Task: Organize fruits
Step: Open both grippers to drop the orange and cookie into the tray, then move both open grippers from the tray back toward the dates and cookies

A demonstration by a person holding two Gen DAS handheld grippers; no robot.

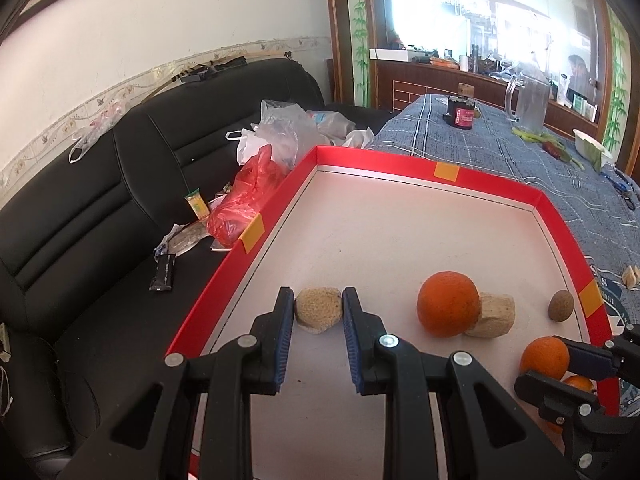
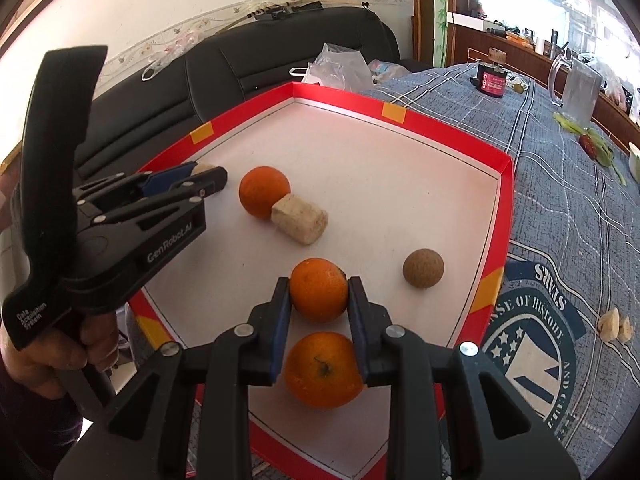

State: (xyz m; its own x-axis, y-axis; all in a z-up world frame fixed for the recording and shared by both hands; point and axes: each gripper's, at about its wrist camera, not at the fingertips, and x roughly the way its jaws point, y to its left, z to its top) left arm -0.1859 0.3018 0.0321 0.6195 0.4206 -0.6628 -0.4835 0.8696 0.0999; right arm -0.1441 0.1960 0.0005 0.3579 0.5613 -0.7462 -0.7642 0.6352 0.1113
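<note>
A red-walled tray (image 1: pixel 446 171) with a white floor holds the items; its rim also shows in the right wrist view (image 2: pixel 394 112). My left gripper (image 1: pixel 319 310) is shut on a beige cork-like piece (image 1: pixel 319 309) near the tray's left wall; it also shows in the right wrist view (image 2: pixel 202 174). My right gripper (image 2: pixel 319 290) is shut on an orange (image 2: pixel 319 290), seen in the left wrist view too (image 1: pixel 545 356). A second orange (image 2: pixel 322 370) lies below between the right gripper's arms. A third orange (image 2: pixel 264 191) touches a cork cylinder (image 2: pixel 301 218). A brown ball (image 2: pixel 423 268) lies at the right.
The tray sits on a blue plaid cloth (image 2: pixel 560 184) with a jar (image 2: pixel 493 74), a clear pitcher (image 2: pixel 576 92) and vegetables (image 2: pixel 592 142). Small beige pieces (image 2: pixel 614 324) lie right of the tray. A black sofa (image 1: pixel 100 184) with plastic bags (image 1: pixel 256 184) stands to the left.
</note>
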